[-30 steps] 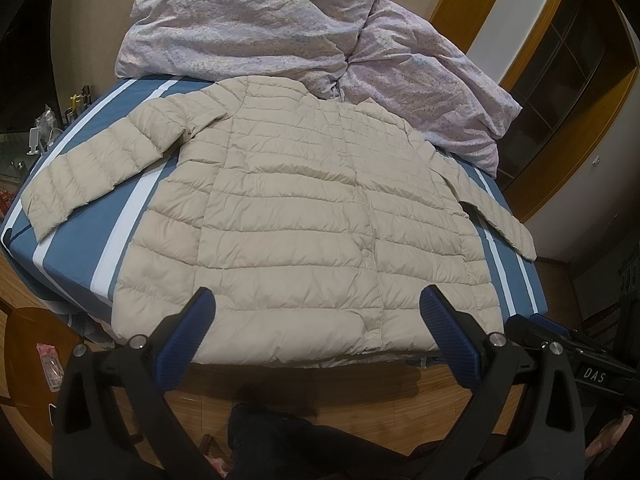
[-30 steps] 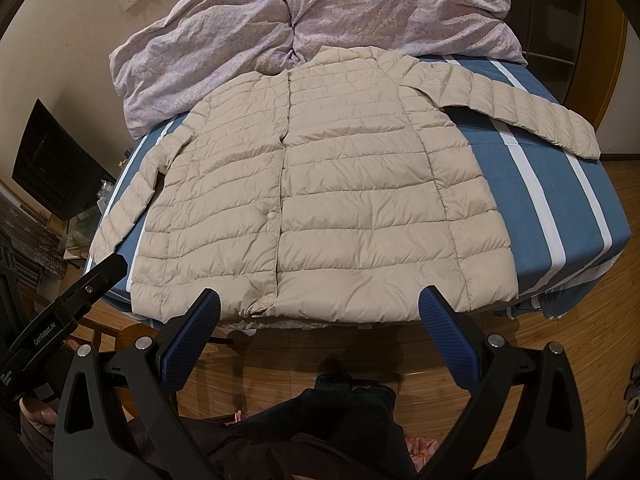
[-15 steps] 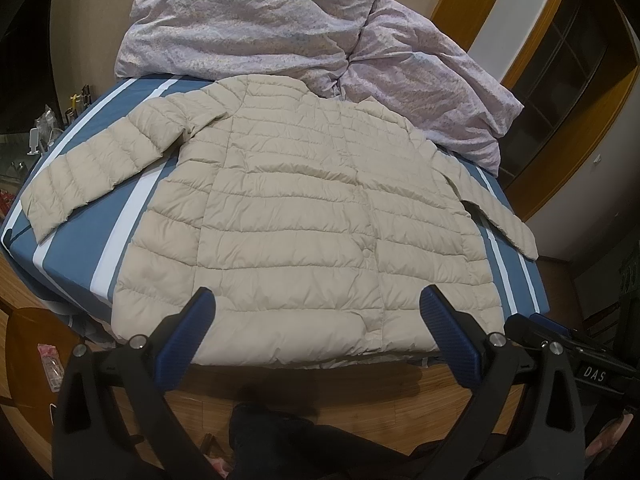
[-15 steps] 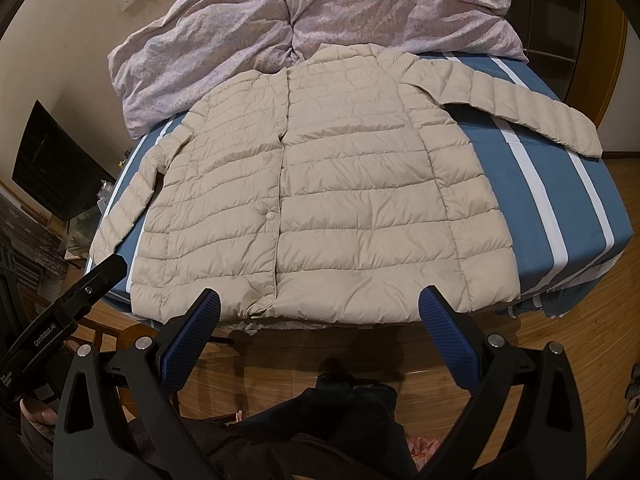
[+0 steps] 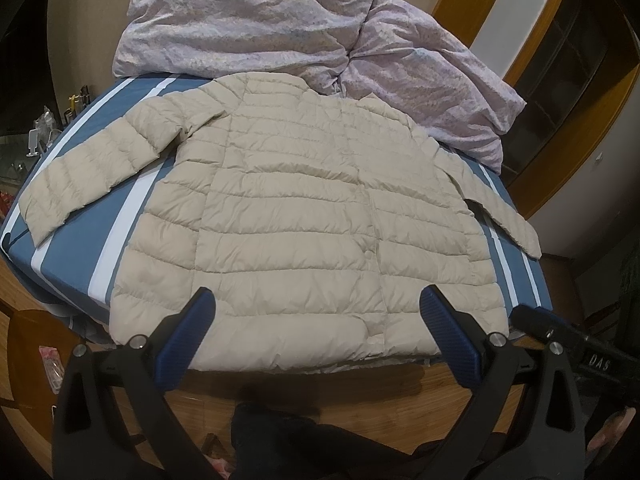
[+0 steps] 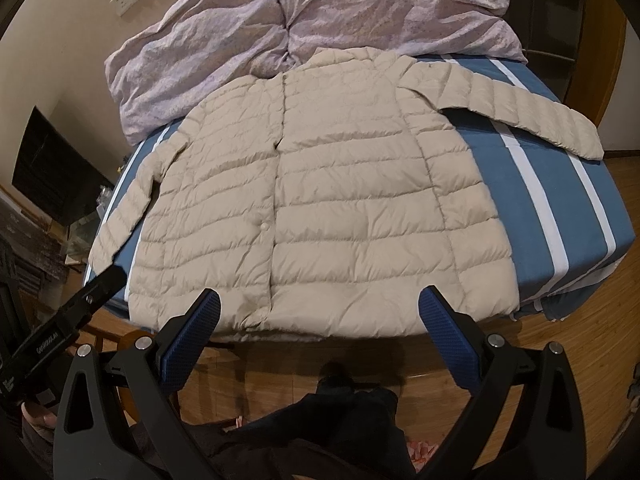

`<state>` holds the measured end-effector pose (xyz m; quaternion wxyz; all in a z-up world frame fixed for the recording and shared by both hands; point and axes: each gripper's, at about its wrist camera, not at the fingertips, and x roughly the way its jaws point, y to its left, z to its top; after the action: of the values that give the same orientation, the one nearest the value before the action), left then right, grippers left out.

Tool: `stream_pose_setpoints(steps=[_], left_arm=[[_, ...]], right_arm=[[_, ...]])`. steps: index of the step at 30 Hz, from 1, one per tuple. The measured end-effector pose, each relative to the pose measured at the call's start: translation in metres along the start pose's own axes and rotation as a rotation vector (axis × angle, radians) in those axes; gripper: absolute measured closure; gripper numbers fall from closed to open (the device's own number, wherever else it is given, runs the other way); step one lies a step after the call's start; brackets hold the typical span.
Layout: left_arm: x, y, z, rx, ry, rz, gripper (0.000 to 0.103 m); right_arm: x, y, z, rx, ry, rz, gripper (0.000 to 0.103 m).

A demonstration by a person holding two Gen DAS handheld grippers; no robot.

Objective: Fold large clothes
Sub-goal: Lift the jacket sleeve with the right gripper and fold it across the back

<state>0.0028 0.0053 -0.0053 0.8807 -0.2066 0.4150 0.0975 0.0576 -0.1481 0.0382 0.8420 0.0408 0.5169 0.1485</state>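
Note:
A cream quilted puffer jacket [image 5: 304, 216] lies flat and face up on the bed, sleeves spread to both sides, hem at the near edge. It also shows in the right wrist view [image 6: 328, 208]. My left gripper [image 5: 318, 320] is open and empty, held above the hem. My right gripper [image 6: 320, 320] is open and empty, also above the hem. The right gripper's body [image 5: 576, 344] shows at the right of the left wrist view, and the left gripper's body [image 6: 68, 320] shows at the left of the right wrist view.
The bed has a blue sheet with white stripes [image 6: 556, 216]. A crumpled lilac duvet [image 5: 280, 28] is heaped at the head of the bed. Wooden floor [image 6: 304, 364] lies below the near edge. My dark-trousered legs [image 6: 352, 408] stand there. A dark screen [image 6: 52, 176] stands at left.
Both views have drifted very slightly; the jacket and grippers stand as before.

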Motion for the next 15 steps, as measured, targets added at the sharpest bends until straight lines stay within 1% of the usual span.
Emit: stream_pose_setpoints(steps=[2, 4, 5, 9, 10, 15], left_arm=[[0.008, 0.002, 0.002, -0.001, 0.007, 0.011, 0.002], [0.018, 0.000, 0.007, 0.000, 0.010, 0.023, 0.002], [0.021, -0.006, 0.011, 0.005, 0.012, 0.033, 0.002], [0.037, -0.011, 0.021, 0.027, 0.028, 0.098, 0.002], [0.041, -0.013, 0.023, 0.030, 0.033, 0.114, 0.002], [0.062, -0.017, 0.036, 0.036, 0.057, 0.183, 0.002]], right_arm=[[0.004, -0.003, 0.005, 0.005, -0.013, -0.012, 0.002], [0.006, -0.015, 0.017, 0.003, -0.028, -0.030, 0.002], [0.008, -0.019, 0.022, -0.001, -0.036, -0.042, 0.002], [0.021, -0.052, 0.047, 0.038, -0.043, -0.075, 0.002], [0.023, -0.062, 0.051, 0.053, -0.047, -0.085, 0.002], [0.045, -0.141, 0.087, 0.163, -0.055, -0.225, 0.002]])
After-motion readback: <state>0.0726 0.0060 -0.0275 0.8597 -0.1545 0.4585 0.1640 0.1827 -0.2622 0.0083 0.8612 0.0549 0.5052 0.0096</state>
